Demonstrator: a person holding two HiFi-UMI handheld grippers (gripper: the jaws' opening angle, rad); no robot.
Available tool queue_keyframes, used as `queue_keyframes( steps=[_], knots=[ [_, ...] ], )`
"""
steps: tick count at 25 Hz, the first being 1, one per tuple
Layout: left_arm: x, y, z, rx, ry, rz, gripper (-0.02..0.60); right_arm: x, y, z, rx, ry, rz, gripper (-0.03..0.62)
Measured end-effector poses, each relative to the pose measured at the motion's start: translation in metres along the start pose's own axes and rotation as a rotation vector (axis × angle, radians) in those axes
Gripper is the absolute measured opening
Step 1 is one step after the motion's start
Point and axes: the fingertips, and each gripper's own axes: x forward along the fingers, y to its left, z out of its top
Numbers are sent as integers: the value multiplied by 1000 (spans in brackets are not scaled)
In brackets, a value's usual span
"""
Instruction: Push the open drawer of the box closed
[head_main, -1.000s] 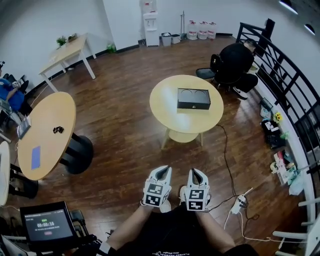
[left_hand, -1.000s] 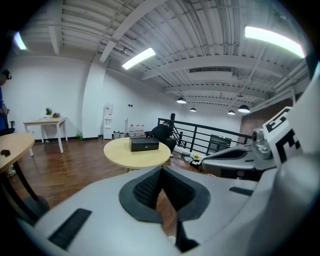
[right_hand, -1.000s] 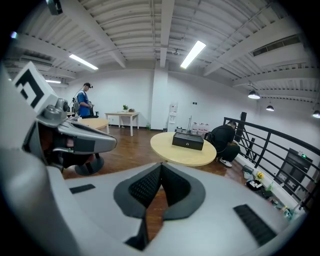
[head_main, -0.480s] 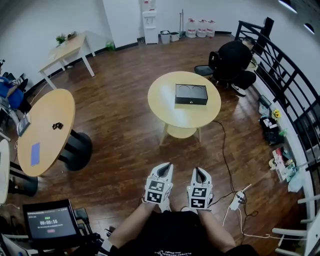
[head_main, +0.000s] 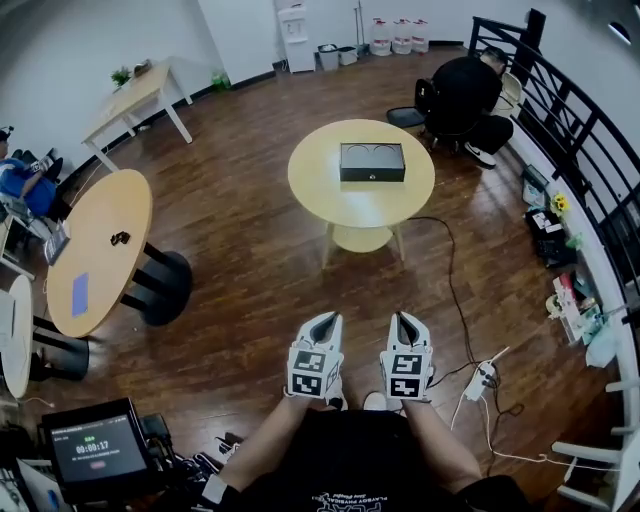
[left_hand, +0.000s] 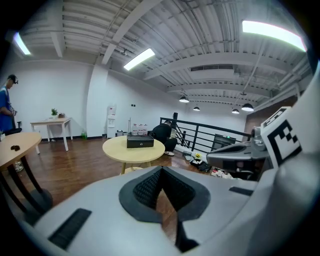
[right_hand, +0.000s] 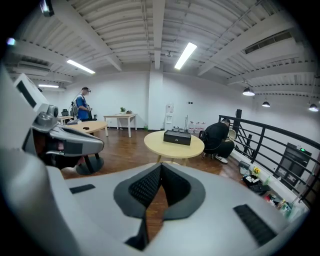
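Head view puts the black box (head_main: 372, 161) on the round desk (head_main: 325, 190), well apart from both grippers, so the whole approach lies ahead. The left gripper (head_main: 326, 320) and right gripper (head_main: 403, 320) hang side by side at the person's waist, fingers pressed together on nothing. Whether the drawer stands out, and on which face, is too small to tell from here. A cable (head_main: 452, 285) runs across the floor (head_main: 240, 250) from under the desk to a power strip (head_main: 480, 381) and could catch a foot on the way. The box looks loose on the desk; an unbraced push would likely slide it instead of seating the drawer.
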Motion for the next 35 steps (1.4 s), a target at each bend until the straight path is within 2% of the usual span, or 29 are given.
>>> queue_keyframes(
  steps=[3, 9, 13, 17, 35],
  knots=[
    [-6, -2, -2, -9, 1, 17, -5, -4, -2, -7, 17, 13, 8, 6],
    [-41, -63, -16, -14, -3, 82, -5, -58, -25, -31, 24, 8, 65, 6],
    [-55, -65, -28, -31, 4, 138, -5, -66, -28, -46, 20, 32, 97, 6],
    [-70, -70, -27, -20, 1, 161, -4, -77, -30, -48, 19, 23, 103, 6],
    [-69, -50, -14, 5, -6, 114, -3, -77, 5, -6, -10, -86, 103, 5]
  ],
)
